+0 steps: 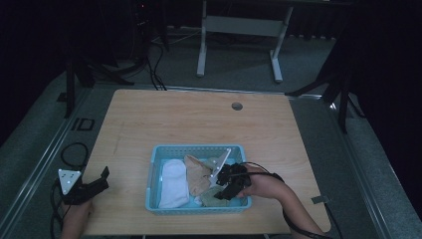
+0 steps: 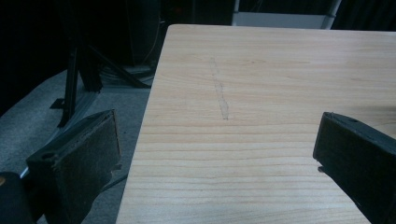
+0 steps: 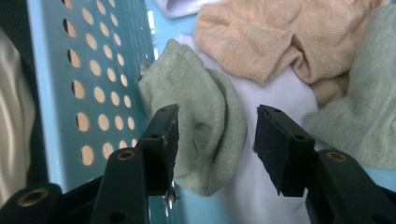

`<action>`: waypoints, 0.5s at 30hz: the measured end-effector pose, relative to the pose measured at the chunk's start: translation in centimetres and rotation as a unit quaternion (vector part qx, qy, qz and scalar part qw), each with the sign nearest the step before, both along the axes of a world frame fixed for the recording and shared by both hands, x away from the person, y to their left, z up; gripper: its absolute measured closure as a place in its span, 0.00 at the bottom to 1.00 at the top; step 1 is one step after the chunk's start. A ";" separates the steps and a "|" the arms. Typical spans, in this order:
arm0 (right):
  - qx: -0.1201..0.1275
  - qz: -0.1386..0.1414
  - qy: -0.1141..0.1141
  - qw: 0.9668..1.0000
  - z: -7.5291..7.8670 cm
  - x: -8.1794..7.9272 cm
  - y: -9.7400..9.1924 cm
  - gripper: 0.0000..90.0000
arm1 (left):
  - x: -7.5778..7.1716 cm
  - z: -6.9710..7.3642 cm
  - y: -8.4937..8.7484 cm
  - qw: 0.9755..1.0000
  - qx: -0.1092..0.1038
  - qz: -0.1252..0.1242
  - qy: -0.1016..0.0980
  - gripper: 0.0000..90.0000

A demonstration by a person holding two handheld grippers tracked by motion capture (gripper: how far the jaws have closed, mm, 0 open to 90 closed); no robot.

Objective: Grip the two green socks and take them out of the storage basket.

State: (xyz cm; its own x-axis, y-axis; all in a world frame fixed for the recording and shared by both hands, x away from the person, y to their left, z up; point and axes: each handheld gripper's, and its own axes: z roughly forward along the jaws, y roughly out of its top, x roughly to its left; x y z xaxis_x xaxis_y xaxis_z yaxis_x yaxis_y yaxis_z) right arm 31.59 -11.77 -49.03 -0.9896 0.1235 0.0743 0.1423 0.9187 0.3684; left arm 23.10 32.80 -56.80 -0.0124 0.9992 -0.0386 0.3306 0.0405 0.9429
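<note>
High view first: a light blue plastic basket (image 1: pixel 155 199) with perforated walls sits on the wooden table (image 1: pixel 164 119), toward the near edge and a bit right of centre. It's got a small heap of socks in it. A white sock (image 1: pixel 174 183) lies along the left side, a tan sock (image 1: pixel 197 175) sits in the middle, and a pale green sock (image 1: pixel 215 201) is bunched in the near right corner, close against the wall.

The right gripper (image 1: pixel 230 182) is reaching down into that right end of the basket, hand and forearm coming in from the bottom right.

The right gripper view gives the close-up: right gripper (image 3: pixel 215 135) has its jaws about half open, straddling the green sock (image 3: pixel 205 130). The sock's rounded end sits right between the pads, but I can see gaps on both sides, so it's not pinched. Under the green one is a white sock (image 3: pixel 275 93), the tan sock (image 3: pixel 275 37) lies above, and another bit of green fabric is off to the right.

The left gripper (image 1: pixel 97 185) rests at the table's near left corner, well apart from the basket. In the left gripper view, its jaws stand wide open over bare wood with nothing between them.
</note>
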 end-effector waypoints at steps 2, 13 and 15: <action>-0.006 0.007 0.005 1.000 -0.2 -0.1 0.2 0.62 | 0.0 0.0 0.0 1.000 0.000 0.000 0.001 0.00; -0.022 0.029 -0.025 0.999 0.1 -0.8 0.3 0.90 | 0.0 0.0 0.0 1.000 0.000 0.001 0.001 0.00; -0.017 0.035 -0.029 0.999 0.3 -0.9 0.3 0.91 | 0.0 0.0 0.0 1.000 0.000 0.001 0.001 0.00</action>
